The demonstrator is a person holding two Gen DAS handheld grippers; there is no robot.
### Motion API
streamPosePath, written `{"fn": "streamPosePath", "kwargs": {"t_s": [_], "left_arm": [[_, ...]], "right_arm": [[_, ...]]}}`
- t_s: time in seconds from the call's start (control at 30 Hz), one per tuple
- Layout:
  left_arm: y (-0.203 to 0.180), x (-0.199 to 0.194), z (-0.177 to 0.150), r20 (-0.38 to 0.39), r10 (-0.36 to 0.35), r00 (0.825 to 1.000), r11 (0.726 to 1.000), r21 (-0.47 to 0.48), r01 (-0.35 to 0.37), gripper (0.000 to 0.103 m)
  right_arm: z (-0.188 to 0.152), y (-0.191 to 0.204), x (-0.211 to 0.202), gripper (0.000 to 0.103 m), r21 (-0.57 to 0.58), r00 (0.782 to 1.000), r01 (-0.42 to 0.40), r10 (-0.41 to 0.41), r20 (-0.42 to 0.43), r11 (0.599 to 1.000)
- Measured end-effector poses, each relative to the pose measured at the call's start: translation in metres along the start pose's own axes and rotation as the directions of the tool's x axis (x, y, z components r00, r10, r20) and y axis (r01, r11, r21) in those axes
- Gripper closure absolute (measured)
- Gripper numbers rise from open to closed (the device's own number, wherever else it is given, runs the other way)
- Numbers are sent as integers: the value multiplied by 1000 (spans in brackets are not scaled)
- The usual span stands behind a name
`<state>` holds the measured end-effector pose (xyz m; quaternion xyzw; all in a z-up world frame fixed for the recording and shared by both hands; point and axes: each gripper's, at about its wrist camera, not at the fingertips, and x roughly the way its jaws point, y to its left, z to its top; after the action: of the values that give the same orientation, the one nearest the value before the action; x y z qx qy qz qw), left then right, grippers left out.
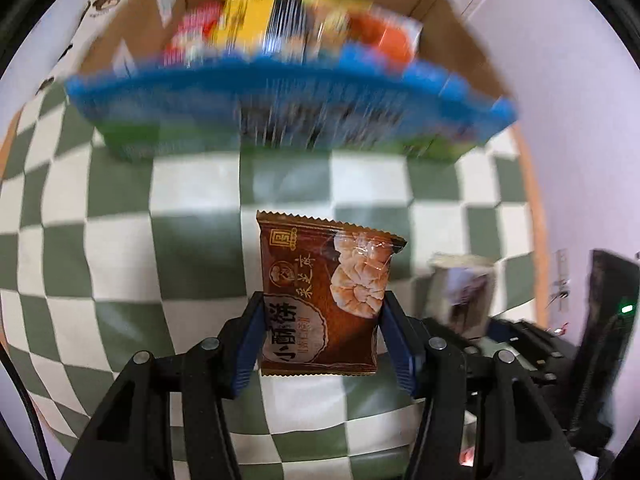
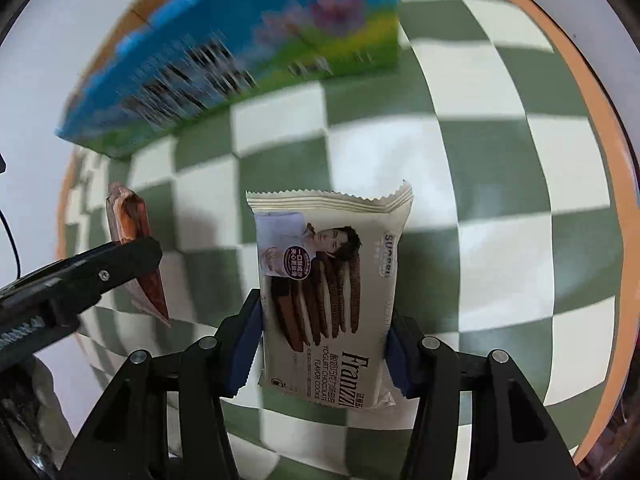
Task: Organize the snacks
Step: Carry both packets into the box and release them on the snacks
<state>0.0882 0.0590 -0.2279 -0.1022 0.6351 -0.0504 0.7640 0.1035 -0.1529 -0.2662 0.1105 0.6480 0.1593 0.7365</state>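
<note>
My left gripper point(image 1: 324, 302) is shut on a brown biscuit packet point(image 1: 320, 264), held upright above the checked cloth. In the right wrist view that brown packet point(image 2: 130, 216) shows edge-on at the left, clamped in the left gripper's fingers point(image 2: 132, 252). My right gripper point(image 2: 325, 308) is shut on a cream Franzzi cookie packet point(image 2: 332, 240), its blue pads pressing both sides. The cream packet point(image 1: 460, 288) also appears blurred at the right of the left wrist view. Ahead stands an open cardboard box point(image 1: 280, 96) with a blue and green printed side, holding several colourful snack packs point(image 1: 288, 24).
A green-and-white checked cloth point(image 1: 192, 236) covers a round table with an orange rim point(image 2: 600, 92). The box point(image 2: 240, 52) stands at the far side of the cloth. A white patterned roll point(image 1: 100, 4) lies behind the box's left corner.
</note>
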Motion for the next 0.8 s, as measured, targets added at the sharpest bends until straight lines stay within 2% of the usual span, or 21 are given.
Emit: {"fn": "streamPosePath", "kwargs": {"t_s": [0.03, 0.17, 0.27, 0.4, 0.47, 0.53, 0.63, 0.73, 0.8], "left_arm": [[-1, -15, 7, 22, -21, 1000, 1000, -2, 21, 50], [1, -67, 39, 116, -47, 992, 999, 10, 47, 50], [2, -87, 69, 169, -29, 985, 999, 20, 26, 50], [18, -95, 111, 187, 42, 982, 999, 7, -44, 49], [34, -84, 128, 170, 86, 982, 996, -14, -85, 49], [48, -67, 136, 147, 116, 982, 993, -32, -112, 49], [67, -45, 154, 101, 158, 982, 986, -64, -152, 49], [82, -25, 165, 59, 178, 982, 981, -91, -172, 49], [86, -18, 170, 44, 183, 982, 980, -92, -178, 48]], "right_arm": [[-4, 7, -6, 46, 1, 1000, -16, 16, 12, 1000], [23, 27, -51, 46, -22, 991, -80, 82, 105, 997], [52, 42, -84, 46, -57, 978, -95, 104, 179, 994], [104, 62, -106, 46, -103, 961, -19, 46, 273, 995], [131, 68, -103, 46, -112, 956, 49, -14, 293, 992], [158, 73, -91, 46, -108, 957, 79, -45, 287, 991], [180, 75, -78, 46, -113, 958, 129, -94, 271, 985], [200, 72, -58, 46, -101, 964, 156, -129, 233, 983], [212, 68, -39, 45, -82, 974, 159, -143, 175, 984]]}}
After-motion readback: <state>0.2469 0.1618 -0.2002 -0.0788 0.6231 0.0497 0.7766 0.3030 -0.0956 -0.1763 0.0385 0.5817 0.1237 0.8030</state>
